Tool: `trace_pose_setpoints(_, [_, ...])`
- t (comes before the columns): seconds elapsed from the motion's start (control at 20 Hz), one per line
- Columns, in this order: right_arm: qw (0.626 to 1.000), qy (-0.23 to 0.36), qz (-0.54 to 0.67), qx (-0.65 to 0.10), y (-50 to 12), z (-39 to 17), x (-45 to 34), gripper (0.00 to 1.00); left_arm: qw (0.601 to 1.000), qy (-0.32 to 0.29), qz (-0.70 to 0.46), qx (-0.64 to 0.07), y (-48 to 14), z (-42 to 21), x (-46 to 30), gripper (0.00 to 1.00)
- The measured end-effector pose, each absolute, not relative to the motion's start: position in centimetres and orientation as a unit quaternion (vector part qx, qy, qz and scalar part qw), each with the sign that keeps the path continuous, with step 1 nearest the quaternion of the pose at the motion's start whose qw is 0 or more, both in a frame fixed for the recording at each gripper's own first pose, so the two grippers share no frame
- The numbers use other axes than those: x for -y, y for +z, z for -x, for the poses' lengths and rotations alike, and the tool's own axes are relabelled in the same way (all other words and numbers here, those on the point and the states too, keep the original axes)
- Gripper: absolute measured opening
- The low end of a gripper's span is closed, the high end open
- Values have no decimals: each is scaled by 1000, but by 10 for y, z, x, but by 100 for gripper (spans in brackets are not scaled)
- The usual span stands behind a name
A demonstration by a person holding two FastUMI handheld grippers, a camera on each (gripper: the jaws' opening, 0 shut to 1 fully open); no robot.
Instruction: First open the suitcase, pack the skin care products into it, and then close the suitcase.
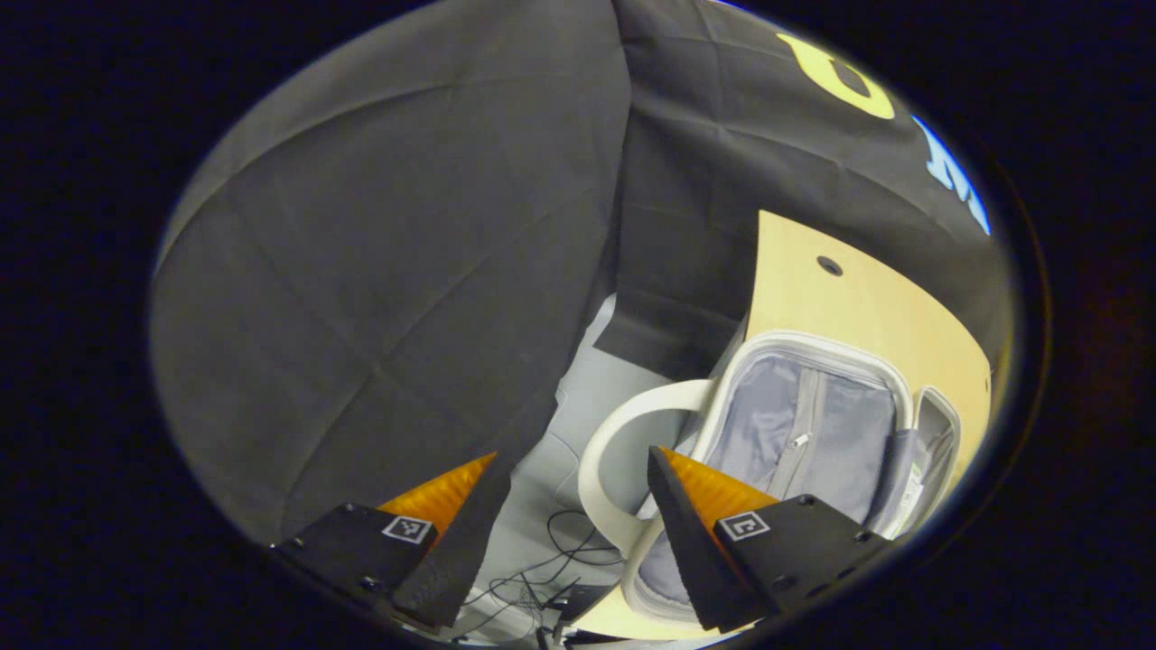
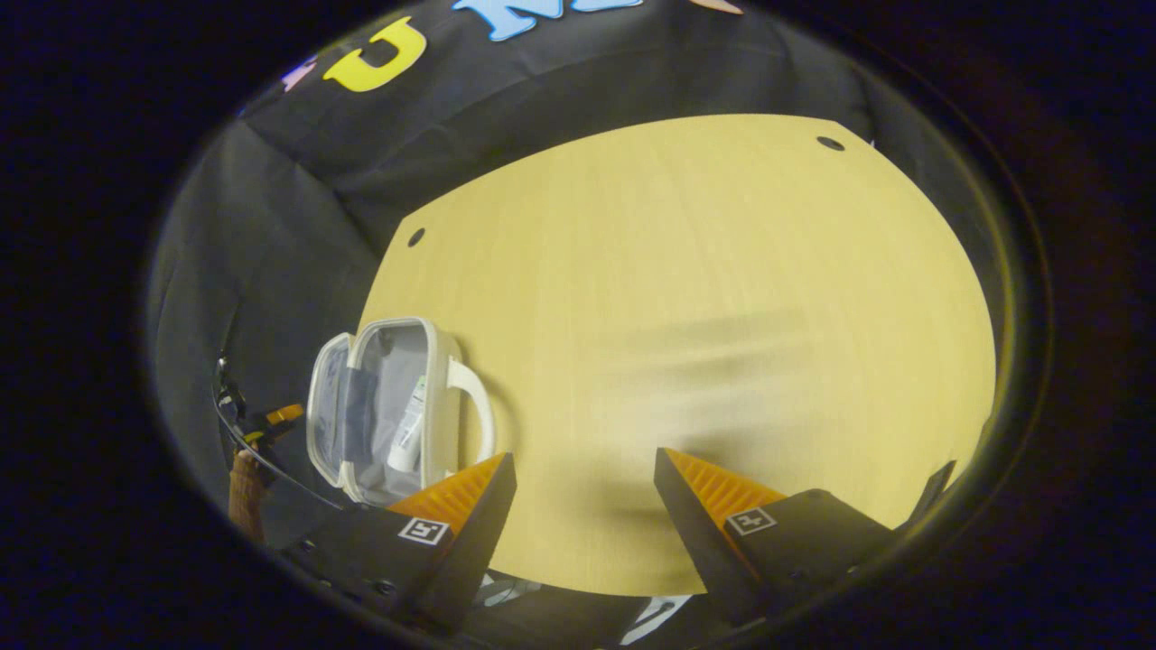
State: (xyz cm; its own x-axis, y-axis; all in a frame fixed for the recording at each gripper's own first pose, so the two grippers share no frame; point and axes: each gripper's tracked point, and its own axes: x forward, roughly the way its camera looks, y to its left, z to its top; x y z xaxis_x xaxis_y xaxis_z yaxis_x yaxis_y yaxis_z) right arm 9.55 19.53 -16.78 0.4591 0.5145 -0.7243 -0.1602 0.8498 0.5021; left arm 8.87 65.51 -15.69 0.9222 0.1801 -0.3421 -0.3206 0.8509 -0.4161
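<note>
- Lying open on the wooden table [image 2: 686, 298] is a small white suitcase [image 2: 384, 406], near the table's left edge in the right gripper view.
- Its two halves are spread apart, and the grey lining inside shows.
- A white tube [image 2: 408, 424] of skin care stuff lies inside the half with the handle.
- The suitcase has a curved white handle [image 2: 479, 406] that sticks out toward the middle of the table.
- In the left gripper view the suitcase [image 1: 804, 433] is close, just past the right finger, and a zip [image 1: 799, 441] runs down its grey lining.
- The handle [image 1: 605, 451] curves out past the table's edge, over the grey floor [image 1: 578, 406] below.
- Some thin black wires [image 1: 551, 560] lie on the floor.
- The left gripper [image 1: 578, 492] has its fingers wide apart, with nothing between them.
- The right gripper [image 2: 582, 492] also has its fingers wide apart, and it hangs over bare table, holding nothing.
- Far off at the left of the right gripper view, past the suitcase, part of the other gripper [image 2: 271, 420] and the hand [image 2: 242, 487] holding it can be seen.
</note>
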Motion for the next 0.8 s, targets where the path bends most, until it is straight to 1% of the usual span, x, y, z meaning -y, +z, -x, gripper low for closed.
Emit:
trace_pose_setpoints(0.15, [830, 183, -191, -491, -177, -95, -190, 95, 946, 125, 248, -168, -171, -108, -662, 98])
trace_pose_setpoints(0.4, [827, 188, -169, -502, -180, -93, -193, 95, 938, 107, 249, -217, -196, -135, -671, 98])
trace_pose_setpoints(0.55, [821, 196, -160, -512, -182, -87, -198, 95, 935, 62, 280, -210, -195, -147, -658, 97])
trace_pose_setpoints(0.65, [820, 199, -152, -515, -186, -86, -197, 95, 926, 49, 309, -211, -200, -153, -650, 82])
trace_pose_setpoints(0.7, [820, 197, -150, -516, -187, -86, -197, 95, 922, 31, 327, -206, -201, -156, -644, 75])
trace_pose_setpoints(0.75, [819, 196, -149, -518, -189, -87, -197, 95, 915, 12, 350, -202, -200, -158, -635, 69])
trace_pose_setpoints(0.8, [817, 195, -150, -521, -191, -86, -197, 95, 906, 29, 362, -218, -205, -155, -638, 57])
